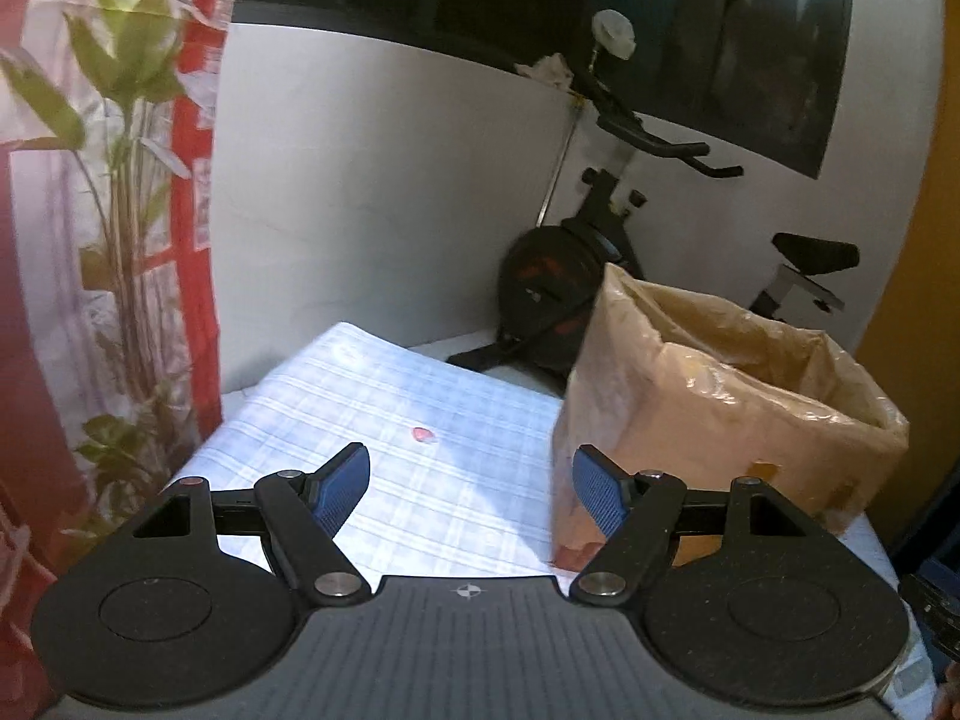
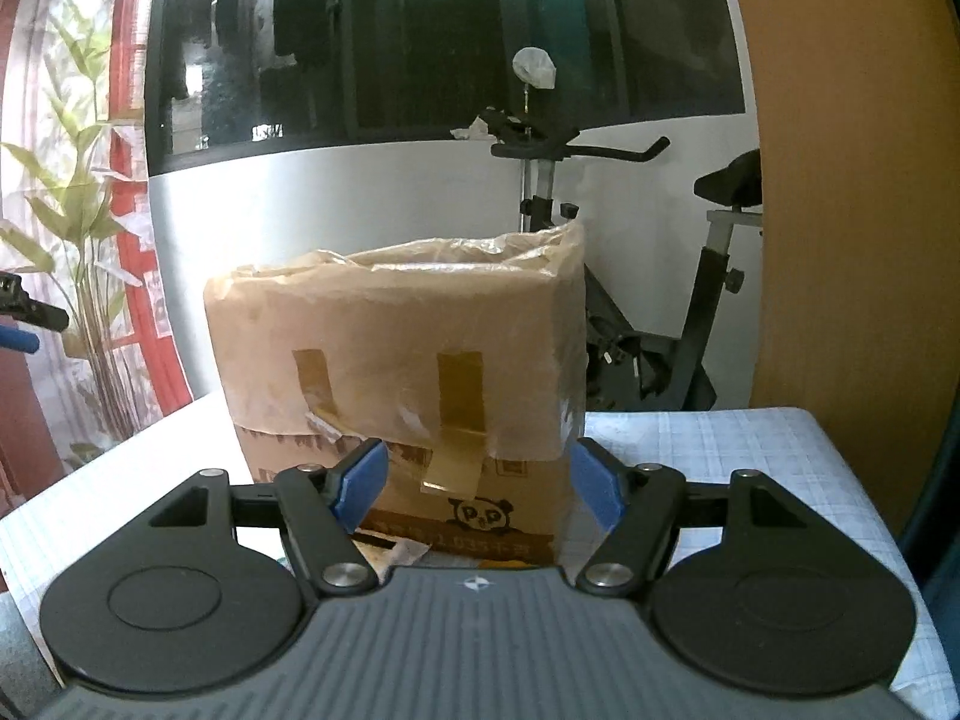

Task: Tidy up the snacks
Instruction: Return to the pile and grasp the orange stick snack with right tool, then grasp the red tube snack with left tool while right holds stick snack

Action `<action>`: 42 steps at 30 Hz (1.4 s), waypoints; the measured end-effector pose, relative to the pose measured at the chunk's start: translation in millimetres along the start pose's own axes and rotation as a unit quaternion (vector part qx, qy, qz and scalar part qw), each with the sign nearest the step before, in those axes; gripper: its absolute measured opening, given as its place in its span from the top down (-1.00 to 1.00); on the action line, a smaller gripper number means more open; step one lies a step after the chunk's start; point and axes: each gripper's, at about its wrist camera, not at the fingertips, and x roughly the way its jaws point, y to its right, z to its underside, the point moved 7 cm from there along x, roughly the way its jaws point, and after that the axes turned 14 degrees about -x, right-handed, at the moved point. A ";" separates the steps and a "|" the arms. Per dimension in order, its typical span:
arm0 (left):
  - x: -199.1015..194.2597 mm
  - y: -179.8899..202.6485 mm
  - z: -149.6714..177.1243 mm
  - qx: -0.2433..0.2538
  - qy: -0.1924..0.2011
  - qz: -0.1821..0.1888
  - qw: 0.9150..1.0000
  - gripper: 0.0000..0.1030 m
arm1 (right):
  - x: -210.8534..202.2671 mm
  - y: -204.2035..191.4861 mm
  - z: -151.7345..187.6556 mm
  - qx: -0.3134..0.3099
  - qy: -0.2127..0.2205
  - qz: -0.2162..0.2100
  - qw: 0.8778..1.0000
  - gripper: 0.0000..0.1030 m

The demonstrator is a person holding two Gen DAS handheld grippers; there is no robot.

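Note:
A cardboard box [image 2: 396,360] lined with clear plastic stands open-topped on the checked tablecloth [image 2: 720,456]. My right gripper [image 2: 477,486] faces its taped front wall from close by, open, with nothing pinched between the blue pads [image 2: 360,483]. A small pale wrapper [image 2: 393,549] lies at the box's foot, under the left finger. In the left wrist view the same box [image 1: 720,414] is to the right. My left gripper [image 1: 471,492] hovers open over bare cloth [image 1: 390,396], and a tiny red scrap [image 1: 422,434] lies ahead of it. The box's inside is hidden.
An exercise bike [image 2: 690,324] stands behind the table against a white wall below a dark window. A leafy plant [image 1: 126,192] and red-and-white curtain are at the left. An orange-brown panel [image 2: 840,180] borders the right. The left gripper's tip [image 2: 24,324] shows at the right view's left edge.

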 end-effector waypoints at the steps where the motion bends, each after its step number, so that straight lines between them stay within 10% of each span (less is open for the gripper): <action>1: 1.8 0.9 5.2 0.002 -0.007 0.001 1.000 -0.48 | 1.8 -0.9 4.0 0.000 -0.004 -0.002 1.000 -0.37; 17: 62.5 37.1 131.6 0.041 -0.145 0.048 0.987 -0.45 | 51.5 -68.9 93.5 -0.042 -0.116 -0.077 0.989 -0.09; 24: 73.7 41.0 153.8 0.052 -0.175 0.056 0.982 -0.45 | 63.9 -66.0 100.9 -0.065 -0.128 -0.063 0.988 0.24; 42: 110.8 64.0 193.7 0.052 -0.231 0.057 0.970 -0.50 | 67.9 -62.4 109.8 -0.053 -0.135 -0.068 0.987 0.25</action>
